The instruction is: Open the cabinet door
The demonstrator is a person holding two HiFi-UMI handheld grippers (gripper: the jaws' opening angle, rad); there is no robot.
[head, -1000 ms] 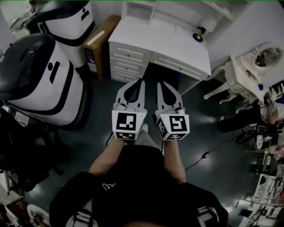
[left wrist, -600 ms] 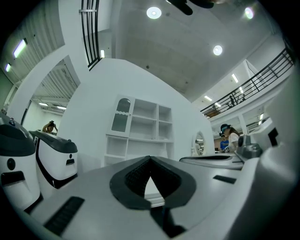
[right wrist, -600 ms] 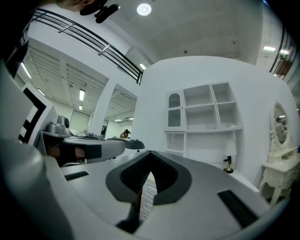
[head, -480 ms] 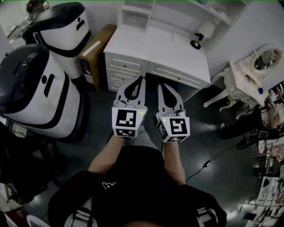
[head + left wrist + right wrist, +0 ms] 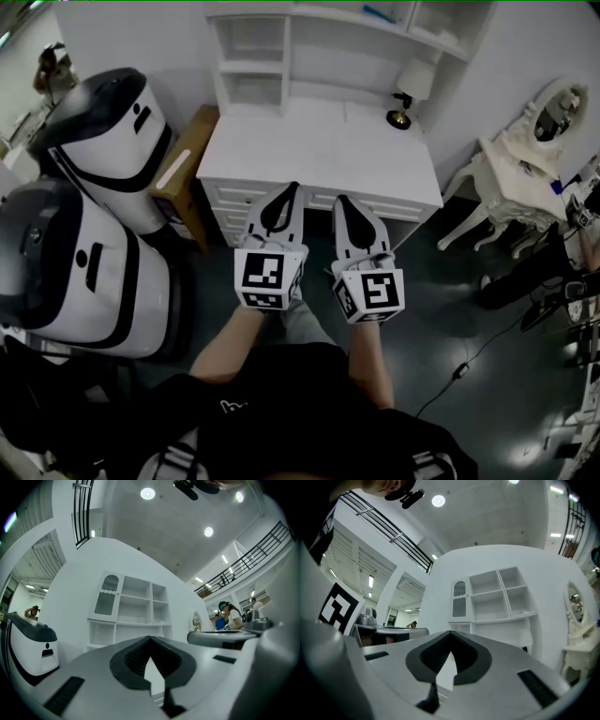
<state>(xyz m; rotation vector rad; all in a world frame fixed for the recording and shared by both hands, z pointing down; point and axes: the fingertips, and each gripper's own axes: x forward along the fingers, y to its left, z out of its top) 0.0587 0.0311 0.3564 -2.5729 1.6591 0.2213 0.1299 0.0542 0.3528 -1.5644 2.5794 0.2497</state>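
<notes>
A white desk (image 5: 319, 155) with a shelf hutch (image 5: 246, 56) stands against the wall ahead. The hutch's cabinet door, with an arched pane, sits at its upper left (image 5: 107, 595) and also shows in the right gripper view (image 5: 460, 599); it is closed. My left gripper (image 5: 292, 187) and right gripper (image 5: 339, 200) are held side by side, tips over the desk's front edge and drawers. Both are shut with nothing between the jaws. In the gripper views the left gripper's (image 5: 150, 639) and the right gripper's (image 5: 450, 633) tips meet, well short of the door.
Two large white-and-black machines (image 5: 103, 131) (image 5: 66, 272) crowd the left, with a brown box (image 5: 183, 178) beside the desk. A small lamp (image 5: 405, 94) stands on the desk's right. A white vanity with mirror (image 5: 525, 159) and a floor cable (image 5: 469, 361) lie right.
Both grippers have moved forward together toward the desk. The desk now lies closer and lower in the head view, and the hutch shelves have come into sight. Both stayed shut.
</notes>
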